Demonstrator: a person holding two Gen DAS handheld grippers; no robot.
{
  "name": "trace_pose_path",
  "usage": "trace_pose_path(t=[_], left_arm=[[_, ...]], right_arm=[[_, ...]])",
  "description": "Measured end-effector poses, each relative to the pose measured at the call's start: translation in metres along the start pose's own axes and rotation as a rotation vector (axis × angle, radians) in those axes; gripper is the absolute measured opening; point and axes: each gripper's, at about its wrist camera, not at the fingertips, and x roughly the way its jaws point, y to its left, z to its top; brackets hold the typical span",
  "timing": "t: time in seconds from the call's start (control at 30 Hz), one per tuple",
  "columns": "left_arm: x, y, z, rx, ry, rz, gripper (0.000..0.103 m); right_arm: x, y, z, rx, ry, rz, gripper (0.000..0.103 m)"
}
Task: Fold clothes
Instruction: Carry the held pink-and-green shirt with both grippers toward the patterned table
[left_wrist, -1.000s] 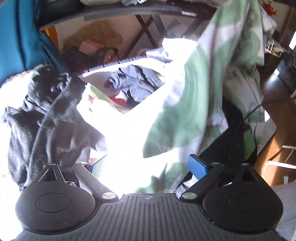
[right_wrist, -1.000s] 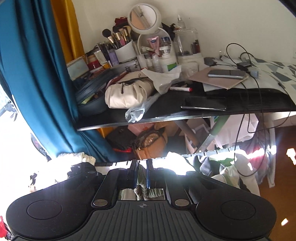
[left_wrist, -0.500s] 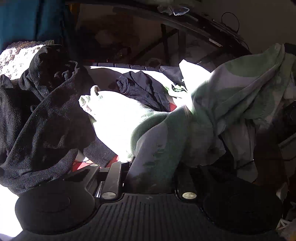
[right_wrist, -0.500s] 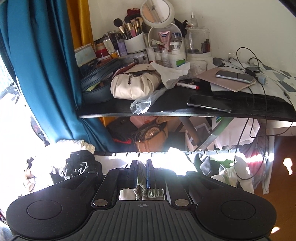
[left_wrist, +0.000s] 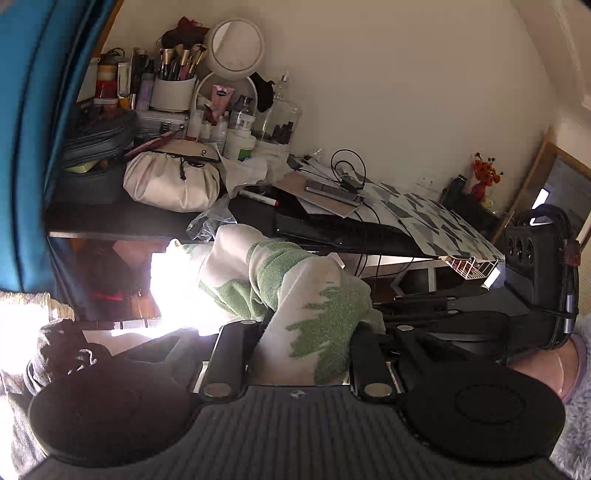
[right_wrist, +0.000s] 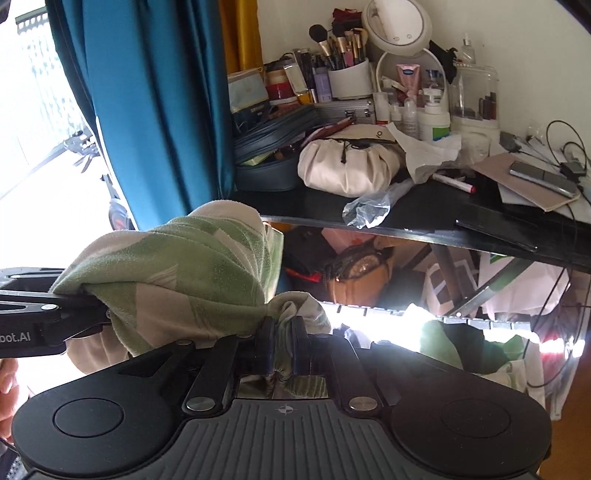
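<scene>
Both grippers pinch green-white cloth (right_wrist: 177, 280) just below desk edge (right_wrist: 369, 227), apparently

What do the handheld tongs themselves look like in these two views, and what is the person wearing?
Both tongs are matt black: a ribbed grey-black body, two round discs, silver pivot screws on the linkage bars. The right tongs have blue pads. White lettering ending "bot.AI" marks the left one. A fuzzy lilac sleeve shows.

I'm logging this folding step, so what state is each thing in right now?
Green and white cloth: lifted, bunched, gripped at two places.
Left claw: shut on the cloth.
Right claw: shut on the cloth.
Cream pouch: drawn closed, lying on the desk.
Red-capped marker: capped, lying flat.
Round mirror: upright.
</scene>
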Motion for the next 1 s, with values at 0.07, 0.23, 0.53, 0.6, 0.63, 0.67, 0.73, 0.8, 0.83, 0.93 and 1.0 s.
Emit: trace_pose_path(t=[0.07, 0.23, 0.53, 0.6, 0.63, 0.67, 0.73, 0.8, 0.83, 0.93, 1.0], left_arm=[[0.003, -0.004, 0.0, -0.009, 0.008, -0.003, 0.019], [0.026, -0.014, 0.01, -0.011, 0.022, -0.015, 0.019], [0.036, -0.049, 0.012, 0.042, -0.014, -0.143, 0.019], [0.038, -0.062, 0.015, 0.057, -0.026, -0.168, 0.019], [0.038, -0.069, 0.017, 0.065, -0.031, -0.18, 0.019], [0.039, -0.075, 0.019, 0.073, -0.035, -0.188, 0.019], [0.04, -0.096, 0.026, 0.103, -0.038, -0.198, 0.019], [0.043, -0.119, 0.032, 0.143, -0.036, -0.2, 0.019], [0.046, -0.131, 0.033, 0.16, -0.034, -0.2, 0.019], [0.059, -0.173, 0.035, 0.204, -0.03, -0.2, 0.019], [0.074, -0.211, 0.032, 0.219, -0.03, -0.206, 0.019]], right_arm=[[-0.006, 0.003, 0.0, -0.02, -0.012, -0.01, 0.008], [-0.021, 0.001, -0.006, -0.021, -0.014, -0.036, 0.008], [-0.063, -0.018, -0.022, 0.023, -0.055, -0.104, 0.008], [-0.077, -0.025, -0.024, 0.035, -0.081, -0.118, 0.008], [-0.085, -0.029, -0.026, 0.042, -0.096, -0.123, 0.008], [-0.091, -0.032, -0.026, 0.046, -0.108, -0.126, 0.008], [-0.109, -0.042, -0.028, 0.065, -0.144, -0.129, 0.008], [-0.125, -0.053, -0.031, 0.088, -0.178, -0.125, 0.008], [-0.134, -0.06, -0.033, 0.099, -0.196, -0.123, 0.008], [-0.16, -0.087, -0.041, 0.126, -0.238, -0.121, 0.008], [-0.181, -0.111, -0.05, 0.139, -0.26, -0.123, 0.008]])
